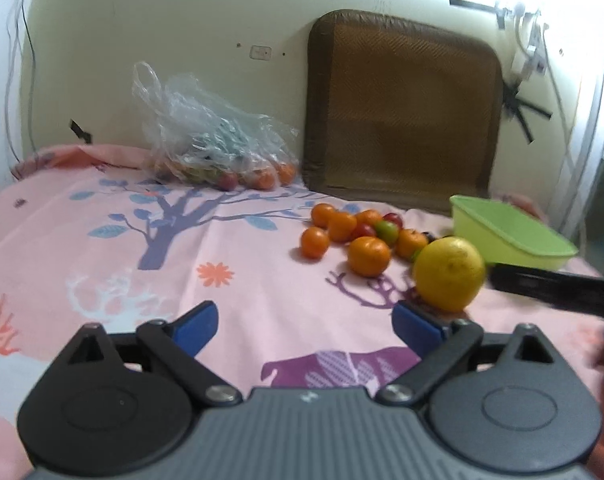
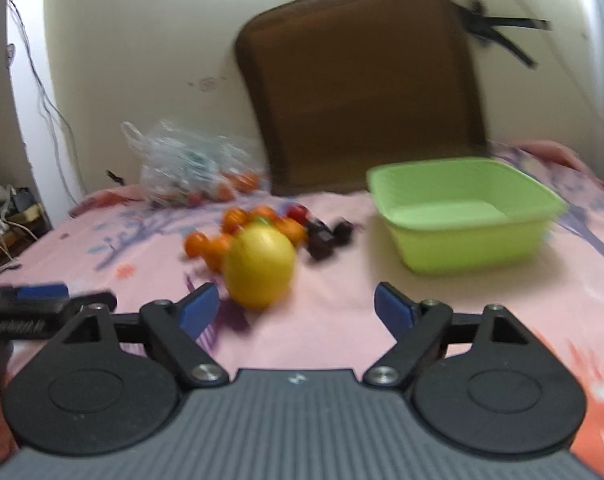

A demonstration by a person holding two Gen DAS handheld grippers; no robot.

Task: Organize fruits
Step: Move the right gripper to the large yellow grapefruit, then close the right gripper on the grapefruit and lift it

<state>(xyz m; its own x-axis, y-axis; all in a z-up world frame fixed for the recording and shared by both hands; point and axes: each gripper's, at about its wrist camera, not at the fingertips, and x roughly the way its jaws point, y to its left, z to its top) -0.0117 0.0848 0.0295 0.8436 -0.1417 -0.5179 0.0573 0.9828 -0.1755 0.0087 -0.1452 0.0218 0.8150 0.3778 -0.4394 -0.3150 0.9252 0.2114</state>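
Resting on a pink bedsheet [image 1: 230, 248] printed with trees and deer, a large yellow lemon [image 1: 449, 273] is seen just beyond the right finger of the left claw [image 1: 305, 322]; whether the fruit touches that blue pad cannot be told. The left claw is spread wide, with only the sheet between its fingers and nothing gripped. In the right wrist view the same lemon [image 2: 259, 266] lies just ahead of the left finger of the right claw [image 2: 298, 306], which is likewise held wide apart and grips nothing; this view is blurred.

Behind the lemon a loose cluster of small oranges [image 1: 343, 236] is gathered on the bed, with a red fruit [image 1: 393, 220] and a green one [image 1: 386, 231] among them. A few dark, almost black pieces [image 2: 327, 238] are set at the right end of the cluster; their kind cannot be made out. To the right, apart from the cluster, a light green plastic tub [image 2: 461, 216] stands on the sheet, and nothing can be seen inside it. A clear plastic bag [image 1: 206, 136] holding more fruit is slumped against the wall at the far left, and a brown woven cushion [image 1: 401, 108] is leaned upright on the wall behind the tub. The black body of the other claw is visible at the edge of each wrist view.
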